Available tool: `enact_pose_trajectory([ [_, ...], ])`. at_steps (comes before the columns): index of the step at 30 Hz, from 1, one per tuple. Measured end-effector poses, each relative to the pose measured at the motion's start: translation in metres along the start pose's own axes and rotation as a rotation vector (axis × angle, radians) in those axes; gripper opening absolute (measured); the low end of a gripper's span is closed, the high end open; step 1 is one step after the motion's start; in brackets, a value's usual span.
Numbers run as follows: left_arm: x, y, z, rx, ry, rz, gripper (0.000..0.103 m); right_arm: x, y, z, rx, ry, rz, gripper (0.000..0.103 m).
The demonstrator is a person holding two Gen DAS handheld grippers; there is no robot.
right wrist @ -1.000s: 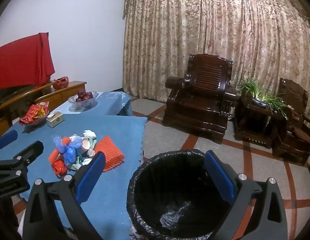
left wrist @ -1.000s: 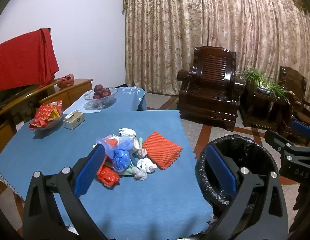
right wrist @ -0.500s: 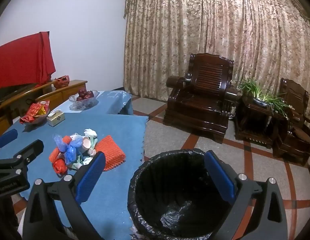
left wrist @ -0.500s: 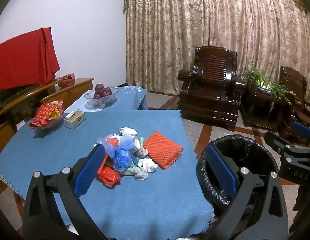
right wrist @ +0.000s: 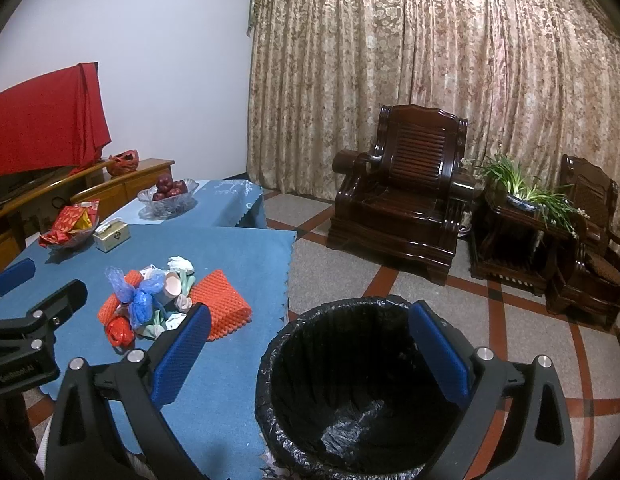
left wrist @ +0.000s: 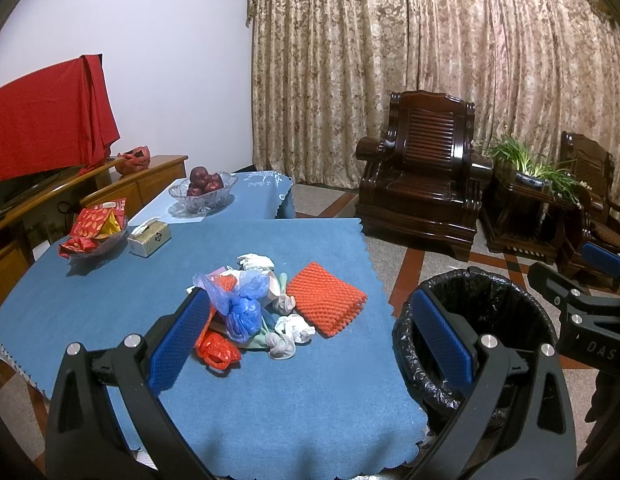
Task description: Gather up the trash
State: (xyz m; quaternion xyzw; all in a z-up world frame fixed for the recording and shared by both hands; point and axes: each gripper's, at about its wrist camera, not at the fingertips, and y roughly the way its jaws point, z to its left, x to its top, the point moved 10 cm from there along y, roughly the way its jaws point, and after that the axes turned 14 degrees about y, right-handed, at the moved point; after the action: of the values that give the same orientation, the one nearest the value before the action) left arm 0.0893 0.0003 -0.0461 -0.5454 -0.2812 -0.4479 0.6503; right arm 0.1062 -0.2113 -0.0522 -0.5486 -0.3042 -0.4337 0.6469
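We see a blue-clothed table (left wrist: 90,300) before patterned curtains (left wrist: 429,60) — one trash pile (left wrist: 250,304) at its middle, one lined bin (right wrist: 349,380) beside it, two armchairs. Left gripper (left wrist: 310,340) and right gripper (right wrist: 310,356) both gape, empty.

Both grippers empty, jaws spread wide: left gripper (left wrist: 310,344) hangs above the table (left wrist: 90,304); right gripper (right wrist: 310,348) just off the table's right edge.

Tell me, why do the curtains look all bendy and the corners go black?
Left wrist view: the fisheye lens bows the curtains and blacks out the corners. Right wrist view: same bending, and the bin looks very dark inside.
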Motion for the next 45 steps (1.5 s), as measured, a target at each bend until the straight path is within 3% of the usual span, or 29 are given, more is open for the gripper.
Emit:
enact_pose_trajectory([
  [45,0.000,0.000,0.000,-0.001,-0.001,0.004,0.098,-0.009,0.006,0.004,0.000,0.001,0.008,0.097],
])
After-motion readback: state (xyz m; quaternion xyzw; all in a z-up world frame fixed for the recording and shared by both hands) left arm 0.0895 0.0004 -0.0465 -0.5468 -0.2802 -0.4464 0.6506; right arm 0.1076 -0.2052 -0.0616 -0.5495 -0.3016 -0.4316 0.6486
